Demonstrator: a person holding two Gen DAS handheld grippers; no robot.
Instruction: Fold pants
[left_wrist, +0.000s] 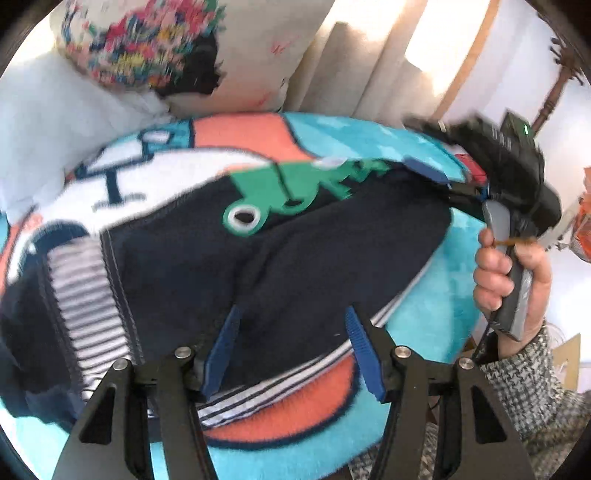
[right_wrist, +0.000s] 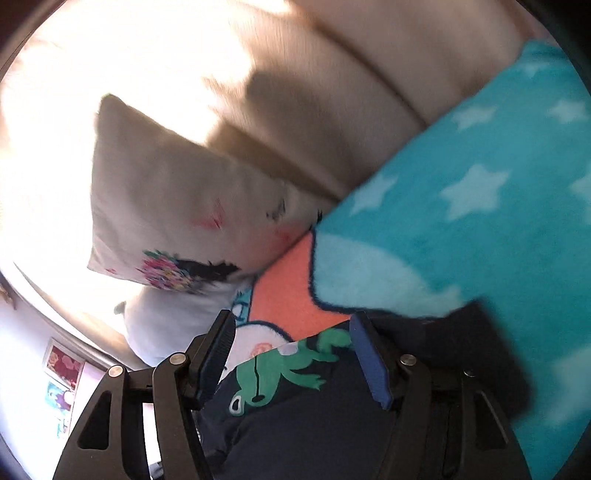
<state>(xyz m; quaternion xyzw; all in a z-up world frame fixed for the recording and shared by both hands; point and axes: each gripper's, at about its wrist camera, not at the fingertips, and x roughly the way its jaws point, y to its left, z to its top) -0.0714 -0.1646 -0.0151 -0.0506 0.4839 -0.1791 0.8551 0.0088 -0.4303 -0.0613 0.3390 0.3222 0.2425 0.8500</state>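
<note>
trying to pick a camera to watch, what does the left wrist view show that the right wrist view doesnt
Only the left wrist view shows the pants' striped lining, the right claw and the hand holding it. Only the right wrist view shows the blanket's stars and wall pictures. Both show the dark pants with the green frog, the blanket and the floral pillow.

Bright daylight, motion blur, fisheye bending at edges.
Glare washes out the upper left of the right wrist view; the cushion (right_wrist: 177, 206) looks smeared, perhaps out of focus.
</note>
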